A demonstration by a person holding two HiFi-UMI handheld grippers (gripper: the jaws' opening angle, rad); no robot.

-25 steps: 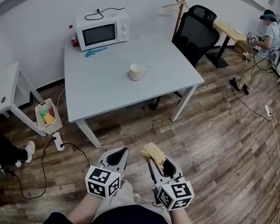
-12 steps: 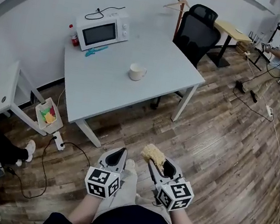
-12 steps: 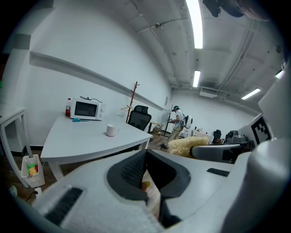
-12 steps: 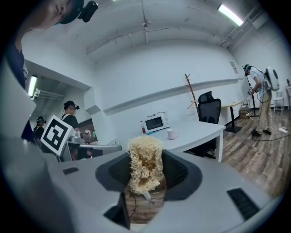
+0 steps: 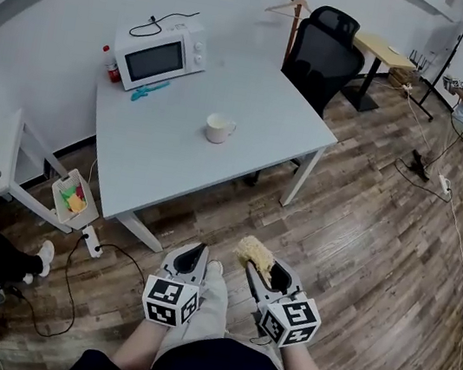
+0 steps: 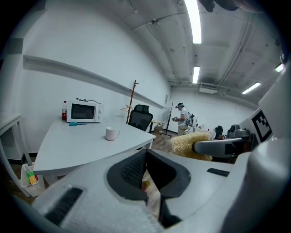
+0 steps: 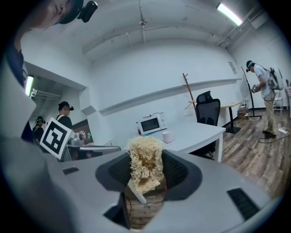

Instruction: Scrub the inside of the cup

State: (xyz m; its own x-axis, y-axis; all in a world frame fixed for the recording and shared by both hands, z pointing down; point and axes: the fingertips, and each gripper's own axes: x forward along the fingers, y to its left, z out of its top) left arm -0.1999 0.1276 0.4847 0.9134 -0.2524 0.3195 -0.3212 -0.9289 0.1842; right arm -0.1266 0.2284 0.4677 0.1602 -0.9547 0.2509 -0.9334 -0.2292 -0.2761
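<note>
Your right gripper (image 5: 262, 273), low in the middle, squeezes a yellow scrubber (image 5: 253, 250). Your left gripper (image 5: 191, 252) is closed on nothing. The cup (image 5: 218, 127) sits higher up, on the table (image 5: 157, 158).

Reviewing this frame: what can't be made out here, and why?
Inside of the cup: too small in the head view; the left gripper view shows only its side, so clean or dirty is unknown.
The blue item by the microwave: too small in every view to identify.
The bottle beside it: label too small to read, head view.
On the right gripper, the scrubber covers where the pads grip, right gripper view.
</note>
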